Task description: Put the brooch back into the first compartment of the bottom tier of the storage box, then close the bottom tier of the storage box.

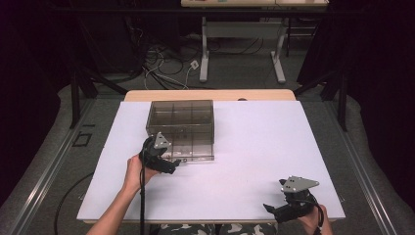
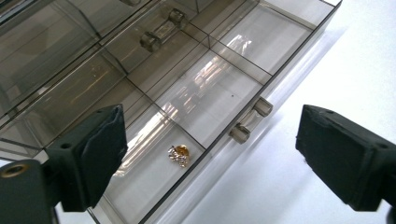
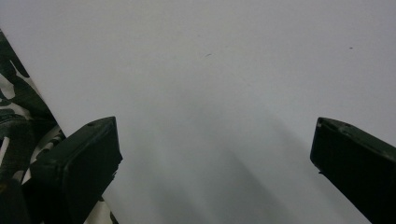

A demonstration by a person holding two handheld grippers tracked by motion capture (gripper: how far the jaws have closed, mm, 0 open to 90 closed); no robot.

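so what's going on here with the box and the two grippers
A person holds a hand-held gripper in each hand at a white table. The left hand-held gripper hovers open at the near front edge of a smoky clear drawer box, whose bottom drawer is pulled out. One drawer compartment holds a small gold, sparkly trinket. The right hand-held gripper is open over bare table near the front right edge, holding nothing.

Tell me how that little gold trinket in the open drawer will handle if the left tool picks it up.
The gold trinket looks tiny and lumpy, so probably light and unlikely to roll. The wide pads of the open left tool may struggle to pinch it. On the drawer's glossy floor it would likely skid when nudged.
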